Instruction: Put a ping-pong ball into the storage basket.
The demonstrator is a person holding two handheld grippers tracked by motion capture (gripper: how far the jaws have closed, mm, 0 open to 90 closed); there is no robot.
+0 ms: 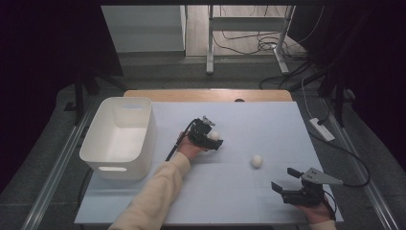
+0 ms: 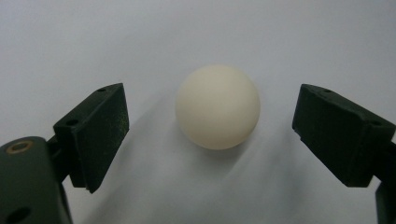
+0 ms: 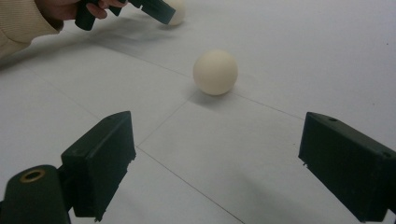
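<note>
Left to right: white bin (image 1: 118, 139) sits off to the outer side of your left gripper (image 1: 211, 141), apart from it and empty as far as the high view shows. Your left gripper has its jaws spread wide with the first ball (image 2: 217, 106) sitting between them, nearer the tips than the base, touching neither jaw; in the left gripper view there is clear table (image 1: 268, 120) showing on both sides of it. Ball looks like a small smooth hollow ping-pong type, so judge it very light, rigid, round, slick; it will roll or squirt out at any off-centre nudge. Take it across its widest middle, both pads level with its equator, closing gently and evenly; a hard squeeze could pop it forward or dent it. Come low enough that the pads do not ride over the top. Second ball (image 1: 257, 161) lies on the table between your two grippers, ahead of your right gripper (image 1: 288, 179) and well beyond its tips, roughly centred in the right gripper view (image 3: 215, 72). Your right gripper is also wide open, holding nothing, resting low near the table's near edge. Same handling applies there: light, slippery, grip at the middle.
</note>
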